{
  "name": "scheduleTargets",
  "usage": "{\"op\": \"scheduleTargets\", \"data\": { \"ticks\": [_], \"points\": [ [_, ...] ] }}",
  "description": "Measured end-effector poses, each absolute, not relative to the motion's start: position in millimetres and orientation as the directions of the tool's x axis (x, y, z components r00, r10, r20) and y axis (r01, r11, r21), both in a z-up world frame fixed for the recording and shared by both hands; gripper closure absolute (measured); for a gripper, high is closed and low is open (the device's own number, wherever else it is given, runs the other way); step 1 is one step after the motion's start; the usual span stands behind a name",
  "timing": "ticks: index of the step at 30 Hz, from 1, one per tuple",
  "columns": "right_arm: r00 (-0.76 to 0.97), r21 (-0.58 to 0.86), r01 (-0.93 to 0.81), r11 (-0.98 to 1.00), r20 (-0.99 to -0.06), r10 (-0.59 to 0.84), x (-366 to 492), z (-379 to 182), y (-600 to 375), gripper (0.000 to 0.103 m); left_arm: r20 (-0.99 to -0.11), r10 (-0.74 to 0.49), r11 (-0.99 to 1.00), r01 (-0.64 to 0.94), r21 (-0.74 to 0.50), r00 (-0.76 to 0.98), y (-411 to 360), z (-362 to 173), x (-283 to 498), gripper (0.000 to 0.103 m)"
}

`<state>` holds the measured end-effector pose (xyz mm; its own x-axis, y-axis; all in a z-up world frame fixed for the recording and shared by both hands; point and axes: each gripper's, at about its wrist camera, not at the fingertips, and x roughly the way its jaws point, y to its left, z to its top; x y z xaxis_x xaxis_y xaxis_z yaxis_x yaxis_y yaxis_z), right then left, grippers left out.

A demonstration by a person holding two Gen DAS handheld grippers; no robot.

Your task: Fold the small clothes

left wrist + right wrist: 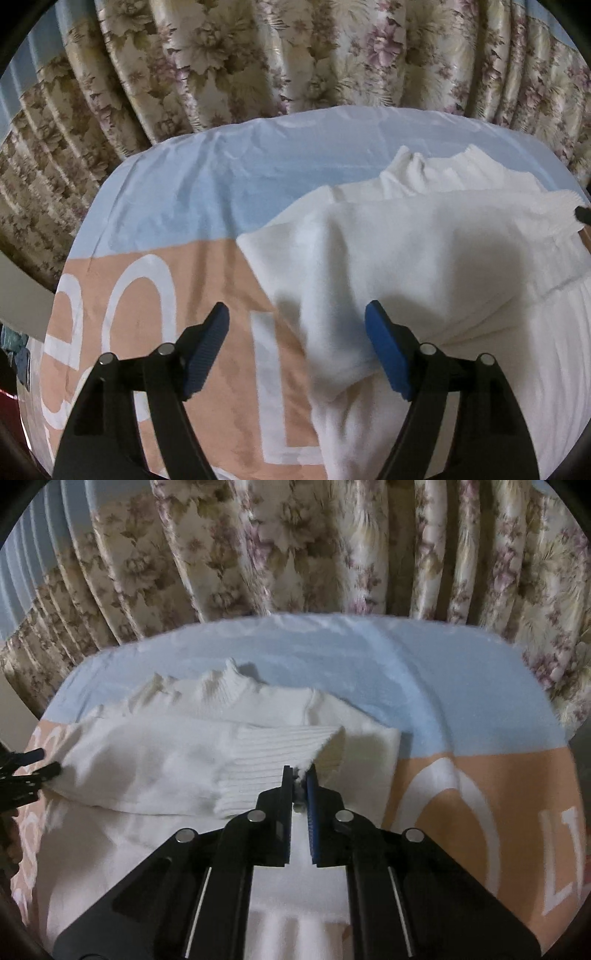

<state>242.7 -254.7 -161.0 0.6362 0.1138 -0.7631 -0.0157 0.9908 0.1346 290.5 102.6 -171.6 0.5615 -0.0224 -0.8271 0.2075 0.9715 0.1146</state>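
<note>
I've got the right gripper (299, 775) pinched tight on the ribbed cuff (280, 757) of the white knit sweater (424, 266), dragging that sleeve across the body so it folds inward. The sweater sits mid-frame on the blue-and-peach printed bedsheet (177, 192). My left gripper (295, 325) hangs wide open, holding nothing.
</note>
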Motion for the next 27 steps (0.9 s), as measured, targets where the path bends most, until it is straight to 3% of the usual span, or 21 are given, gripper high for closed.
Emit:
{"op": "scheduleTargets", "data": {
  "ticks": [4,7,11,13,17,19,21,23,25,27],
  "points": [
    [0.654,0.126,0.043,0.991,-0.754,0.068,214.7,-148.2,-272.5,0.096,-0.830,-0.058,0.970,0.227,0.084,0.555,99.1,-169.5,285.0,0.026],
    [0.601,0.150,0.093,0.984,-0.797,0.065,217.2,-171.0,-293.8,0.096,-0.849,-0.070,0.971,0.232,0.063,0.524,98.0,-180.7,287.8,0.029],
    [0.606,0.133,0.065,0.989,-0.792,0.067,222.2,-188.4,-290.4,0.096,-0.855,-0.130,0.969,0.247,-0.002,0.503,99.1,-187.6,286.6,0.069],
    [0.623,0.115,0.050,0.992,-0.780,0.059,223.3,-187.5,-286.0,0.095,-0.843,-0.112,0.973,0.231,0.016,0.527,100.7,-183.4,282.3,0.081],
    [0.668,0.114,0.012,0.993,-0.740,0.076,227.4,-177.5,-279.3,0.096,-0.824,-0.109,0.981,0.195,0.002,0.556,110.1,-182.4,272.8,0.084],
    [0.674,0.103,0.001,0.995,-0.735,0.075,231.0,-174.3,-276.2,0.096,-0.826,-0.111,0.981,0.194,-0.003,0.552,112.8,-185.1,271.0,0.083],
    [0.638,0.085,0.016,0.996,-0.768,0.055,238.2,-180.8,-275.9,0.095,-0.825,-0.088,0.983,0.185,0.020,0.558,112.4,-184.2,271.3,0.075],
    [0.611,0.108,0.052,0.993,-0.790,0.054,240.1,-191.5,-281.3,0.094,-0.823,-0.050,0.985,0.166,0.054,0.566,112.1,-182.7,273.1,0.054],
    [0.609,0.115,0.072,0.991,-0.792,0.048,236.7,-192.7,-284.1,0.085,-0.821,-0.015,0.985,0.150,0.086,0.570,115.8,-181.2,273.3,0.040],
    [0.615,0.128,0.093,0.987,-0.788,0.044,229.6,-188.1,-289.7,0.080,-0.817,0.017,0.986,0.127,0.110,0.576,121.4,-175.1,268.9,0.034]
  ]
}}
